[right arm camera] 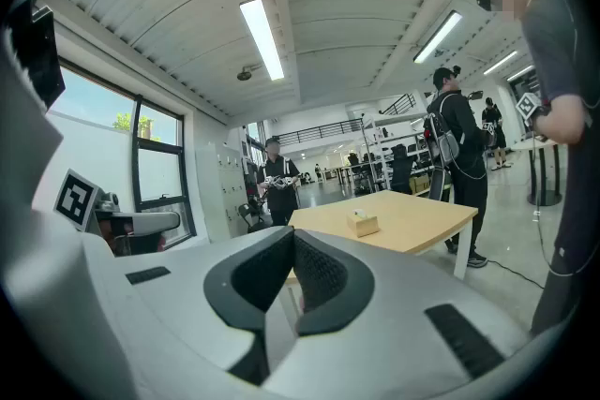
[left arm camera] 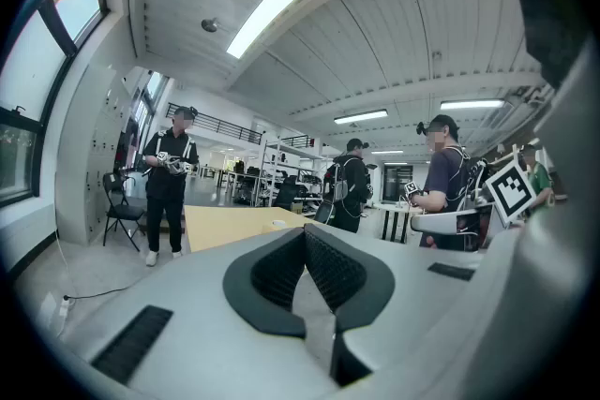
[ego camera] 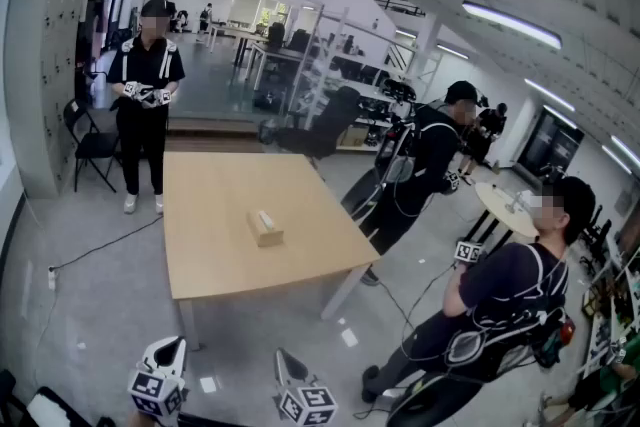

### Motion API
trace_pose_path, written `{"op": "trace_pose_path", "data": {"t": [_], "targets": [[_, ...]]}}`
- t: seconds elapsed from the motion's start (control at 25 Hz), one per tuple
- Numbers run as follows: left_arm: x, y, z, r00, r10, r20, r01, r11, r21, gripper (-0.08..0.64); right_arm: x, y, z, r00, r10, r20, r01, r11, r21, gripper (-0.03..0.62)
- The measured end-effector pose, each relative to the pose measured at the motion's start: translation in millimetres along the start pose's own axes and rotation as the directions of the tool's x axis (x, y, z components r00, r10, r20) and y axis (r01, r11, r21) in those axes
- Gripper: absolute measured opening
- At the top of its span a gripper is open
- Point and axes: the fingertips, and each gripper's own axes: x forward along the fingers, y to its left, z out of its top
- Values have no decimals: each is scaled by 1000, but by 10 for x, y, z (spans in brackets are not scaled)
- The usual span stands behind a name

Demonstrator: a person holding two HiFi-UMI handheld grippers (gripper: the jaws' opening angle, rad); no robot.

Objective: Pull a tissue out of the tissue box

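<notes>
A small tan tissue box (ego camera: 265,228) with a white tissue poking out of its top stands near the middle of a light wooden table (ego camera: 215,255). Both grippers hover well short of the table, over the floor at the bottom of the head view. My left gripper (ego camera: 172,347) is shut, its dark pads (left arm camera: 323,267) meeting with nothing between them. My right gripper (ego camera: 284,357) is shut and empty too. The right gripper view looks along its closed jaws (right arm camera: 292,237) toward the tissue box (right arm camera: 362,222) on the table (right arm camera: 412,225). In the left gripper view only the table (left arm camera: 225,226) edge shows clearly.
A person in black (ego camera: 146,105) holding grippers stands at the table's far end beside a folding chair (ego camera: 92,145). Two more people (ego camera: 425,165) (ego camera: 505,300) stand to the right, near a small round table (ego camera: 505,209). A cable (ego camera: 100,250) runs across the floor on the left.
</notes>
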Motion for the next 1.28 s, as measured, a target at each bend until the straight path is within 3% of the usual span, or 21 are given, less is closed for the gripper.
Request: {"op": "trace_pose_path", "data": {"t": [0.28, 0.88, 1.08, 1.28], "targets": [[42, 35, -16, 1000, 2, -2, -2, 1000, -3, 8, 47, -19, -1, 1000, 14, 18, -15, 999, 43, 11], [174, 48, 4, 999, 32, -3, -32, 999, -1, 8, 99, -138, -6, 1000, 26, 5, -26, 1000, 6, 11], [325, -102, -24, 999, 54, -6, -53, 995, 82, 8, 89, -334, 86, 999, 35, 5, -35, 999, 9, 11], [452, -279, -36, 997, 71, 5, -71, 997, 5, 8, 65, -505, 101, 998, 65, -11, -65, 998, -15, 11]]}}
